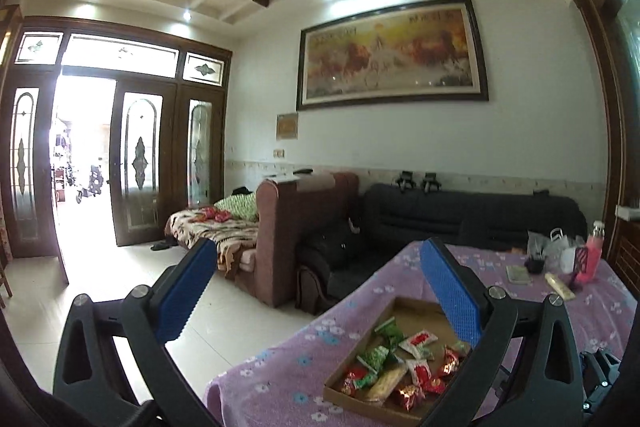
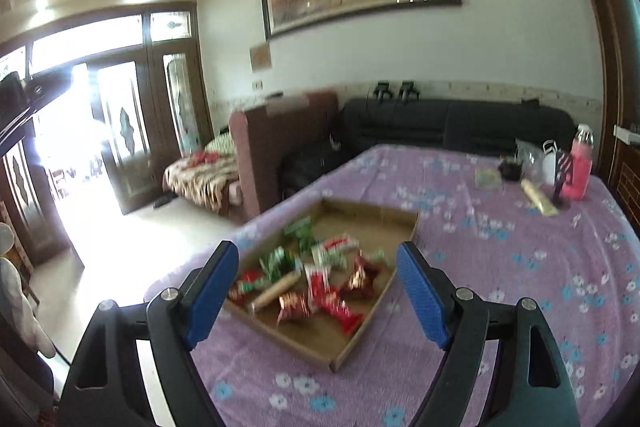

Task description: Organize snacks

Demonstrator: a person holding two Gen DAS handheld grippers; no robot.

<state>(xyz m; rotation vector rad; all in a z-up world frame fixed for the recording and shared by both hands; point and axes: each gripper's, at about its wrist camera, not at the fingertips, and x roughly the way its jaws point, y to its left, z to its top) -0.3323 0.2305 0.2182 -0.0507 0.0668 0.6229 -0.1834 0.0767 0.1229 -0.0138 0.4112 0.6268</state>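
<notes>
A shallow cardboard tray sits on a purple flowered tablecloth. It holds several wrapped snacks in red and green wrappers and one long tan packet. In the left wrist view the tray lies low right with the snacks in its near half. My left gripper is open and empty, raised above the table's left edge. My right gripper is open and empty, held above the tray's near end.
At the table's far right stand a pink bottle, plastic bags, a small green packet and a tan packet. A dark sofa and a brown armchair stand beyond the table. Open doors are at left.
</notes>
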